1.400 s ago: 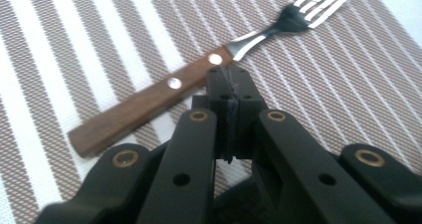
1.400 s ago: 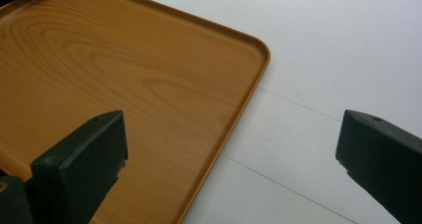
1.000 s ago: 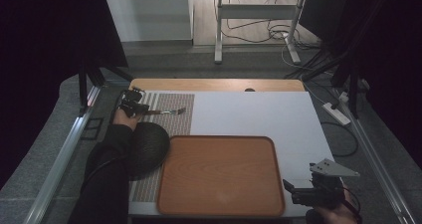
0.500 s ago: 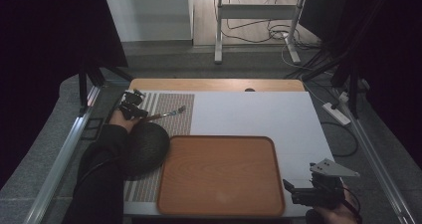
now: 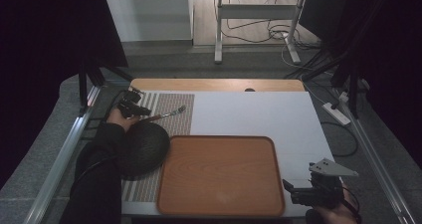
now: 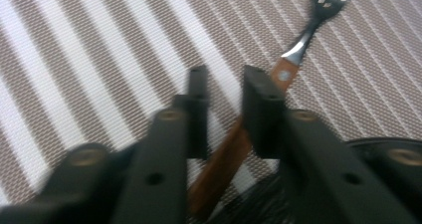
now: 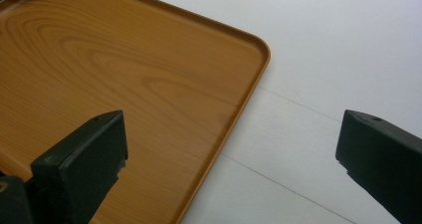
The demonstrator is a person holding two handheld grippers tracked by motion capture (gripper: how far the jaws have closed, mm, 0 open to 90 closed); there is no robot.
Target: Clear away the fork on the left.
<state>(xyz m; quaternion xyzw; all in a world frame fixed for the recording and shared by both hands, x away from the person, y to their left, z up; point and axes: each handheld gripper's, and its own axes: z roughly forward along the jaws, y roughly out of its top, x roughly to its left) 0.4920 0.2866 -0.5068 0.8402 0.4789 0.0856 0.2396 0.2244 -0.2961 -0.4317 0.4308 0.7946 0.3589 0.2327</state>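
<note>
On the striped placemat point(image 5: 171, 115) at the table's far left, the left gripper point(image 5: 133, 103) hovers over a wood-handled fork point(image 5: 166, 115), its jaws having just been opening to a narrow gap with the handle running beneath them and no pad pressing on it. The fork lies flat on the mat just beyond a dark round bowl point(image 5: 142, 148), tines pointing away from the gripper. At the near right corner, the right gripper point(image 5: 298, 191) sits with jaws spread wide and nothing between them, beside the bare wooden tray point(image 5: 219, 176) on the white table point(image 5: 259, 114).
</note>
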